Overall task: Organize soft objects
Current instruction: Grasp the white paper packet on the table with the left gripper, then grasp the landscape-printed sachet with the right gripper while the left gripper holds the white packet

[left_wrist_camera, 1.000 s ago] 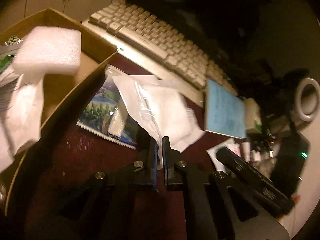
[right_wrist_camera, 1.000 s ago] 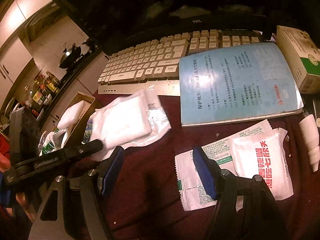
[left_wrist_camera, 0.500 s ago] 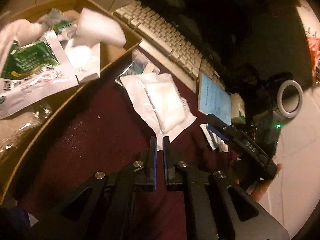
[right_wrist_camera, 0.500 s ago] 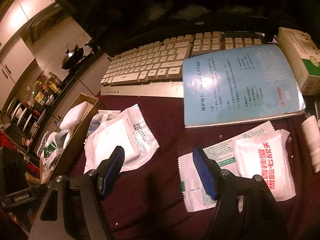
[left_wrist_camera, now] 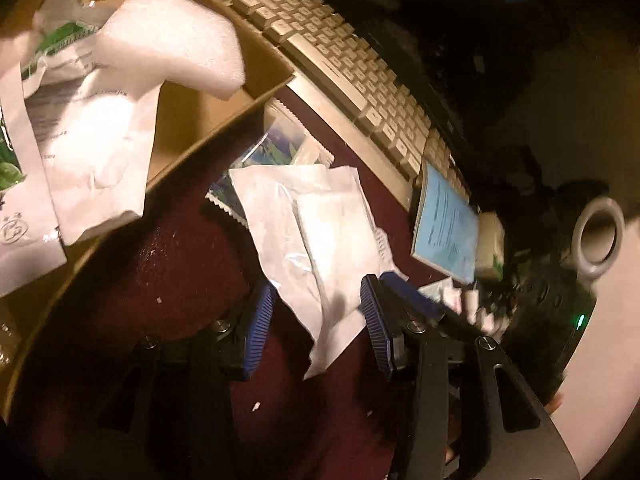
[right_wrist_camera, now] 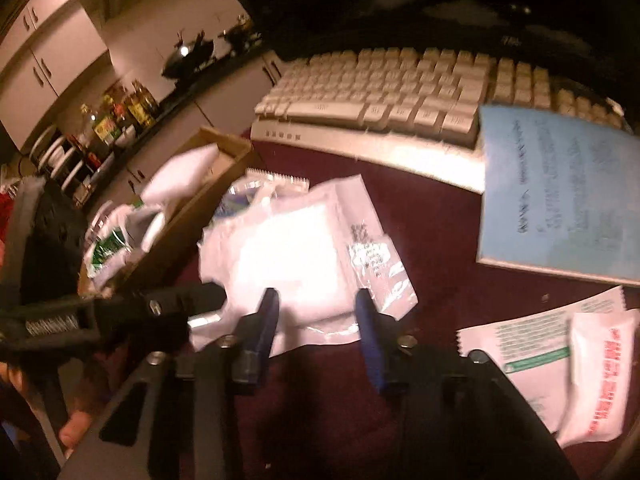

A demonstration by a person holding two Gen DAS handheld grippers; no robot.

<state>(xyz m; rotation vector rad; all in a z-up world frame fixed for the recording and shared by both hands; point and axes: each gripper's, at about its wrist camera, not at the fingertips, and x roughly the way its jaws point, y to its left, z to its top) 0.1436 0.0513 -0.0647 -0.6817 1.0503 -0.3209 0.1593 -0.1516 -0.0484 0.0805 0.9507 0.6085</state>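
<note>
2 grippers reach in low over the dark red table [left_wrist_camera: 168, 280], both aimed at the same white packet [left_wrist_camera: 320, 236].

The left gripper [left_wrist_camera: 318, 326] has its blue pads [left_wrist_camera: 260, 328] spread wide apart. The near corner of the white packet lies between them, but the pads are not squeezing it. The right gripper [right_wrist_camera: 316, 324] comes in from the other side. Its jaws are wide open too, and they hold nothing. Its tips sit right at the near edge of the packet.

The white packet lies flat on the table, just beside the cardboard box [left_wrist_camera: 224, 128]. In the left wrist view its long side runs from the box down toward the left gripper, and 1 thin corner points at the camera. It lies partly on top of a small blue-green pouch [left_wrist_camera: 276, 148].

The box holds a white foam block [left_wrist_camera: 172, 44] and some more soft packets [left_wrist_camera: 80, 152]. A keyboard [right_wrist_camera: 400, 88] and a blue booklet [right_wrist_camera: 560, 196] lie farther back. 2 more packets [right_wrist_camera: 560, 364] lie by the right gripper.
</note>
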